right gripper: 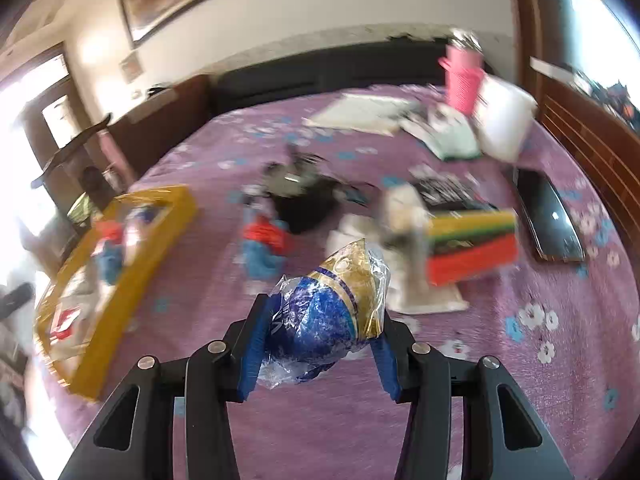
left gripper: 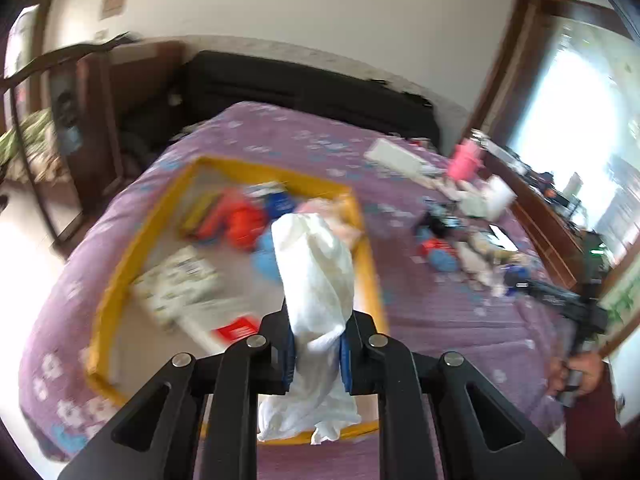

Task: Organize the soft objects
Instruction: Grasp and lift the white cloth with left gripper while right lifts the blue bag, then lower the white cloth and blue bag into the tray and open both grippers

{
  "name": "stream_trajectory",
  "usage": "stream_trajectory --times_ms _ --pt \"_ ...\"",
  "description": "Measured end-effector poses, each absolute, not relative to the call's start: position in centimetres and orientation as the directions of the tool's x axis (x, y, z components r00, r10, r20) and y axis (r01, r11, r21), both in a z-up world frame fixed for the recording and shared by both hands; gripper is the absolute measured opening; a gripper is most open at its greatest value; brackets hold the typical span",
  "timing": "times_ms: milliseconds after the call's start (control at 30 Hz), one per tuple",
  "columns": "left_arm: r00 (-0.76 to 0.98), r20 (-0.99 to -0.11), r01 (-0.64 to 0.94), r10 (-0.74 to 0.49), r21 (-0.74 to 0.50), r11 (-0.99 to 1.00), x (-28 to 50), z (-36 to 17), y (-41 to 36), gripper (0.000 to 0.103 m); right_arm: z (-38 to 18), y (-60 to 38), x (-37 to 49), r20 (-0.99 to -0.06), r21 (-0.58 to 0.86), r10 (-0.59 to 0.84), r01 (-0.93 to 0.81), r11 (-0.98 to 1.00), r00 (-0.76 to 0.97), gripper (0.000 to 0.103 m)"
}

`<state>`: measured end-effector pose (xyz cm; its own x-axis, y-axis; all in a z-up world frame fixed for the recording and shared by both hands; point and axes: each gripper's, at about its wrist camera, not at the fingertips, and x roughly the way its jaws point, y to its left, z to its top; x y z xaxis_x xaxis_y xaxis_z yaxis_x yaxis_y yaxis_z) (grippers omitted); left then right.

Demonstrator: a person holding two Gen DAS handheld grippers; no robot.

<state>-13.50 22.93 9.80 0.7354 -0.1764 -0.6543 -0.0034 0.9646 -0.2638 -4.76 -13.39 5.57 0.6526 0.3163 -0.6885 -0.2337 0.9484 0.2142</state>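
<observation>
Yellow-rimmed tray of mixed items; left gripper clamping white cloth, right gripper clamping blue packet.

- Bare purple flowered bedspread is seen open just ahead of the right gripper's view.
- Farther on, the way is blocked by a black tangled heap, a striped red-and-green box and a dark flat tablet.
- The yellow-rimmed rectangular tray is crowded at its far end; pale floor near its middle is left free.
</observation>
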Motion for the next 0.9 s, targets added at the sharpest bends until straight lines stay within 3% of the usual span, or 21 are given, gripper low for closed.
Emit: stream_trajectory --times_ms 200,233,267,333,467,667,833,900 --pt "0.707 -0.701 -0.135 -0.088 -0.256 0.957 -13.9 7.1 26.8 0.020 8.1 -7.2 -6.1 -0.675 0.234 0.430 -0.378 0.896 0.600 0.051" --pt "0.701 -0.709 -0.151 -0.076 -0.252 0.956 -13.8 6.8 27.2 0.031 8.2 -5.5 -6.1 -0.680 0.238 0.450 -0.407 0.882 0.578 0.051" --pt "0.696 -0.716 -0.173 -0.060 -0.249 0.953 -13.6 6.5 27.7 0.048 8.3 -4.4 -6.1 -0.684 0.235 0.457 -0.422 0.876 0.569 0.051" --pt "0.698 -0.714 -0.192 -0.054 -0.259 0.947 -13.6 6.2 28.4 0.067 8.3 -2.0 -6.1 -0.692 0.224 0.469 -0.454 0.862 0.548 0.052" --pt "0.720 -0.690 -0.176 -0.080 -0.293 0.940 -13.6 6.1 28.7 0.075 7.8 3.7 -6.1 -0.713 0.210 0.496 -0.524 0.825 0.495 0.052" --pt "0.729 -0.677 -0.175 -0.098 -0.323 0.930 -14.5 6.0 29.2 0.078 6.8 10.7 -5.4 -0.739 0.181 0.507 -0.595 0.783 0.443 0.054" --pt "0.750 -0.656 -0.187 -0.078 -0.324 0.928 -15.8 7.1 29.1 0.089 5.8 12.2 -4.3 -0.746 0.214 0.519 -0.588 0.780 0.416 0.073" --pt "0.768 -0.638 -0.185 -0.055 -0.303 0.935 -16.1 7.9 28.6 0.092 5.9 11.1 -4.0 -0.737 0.240 0.529 -0.569 0.787 0.422 0.075"
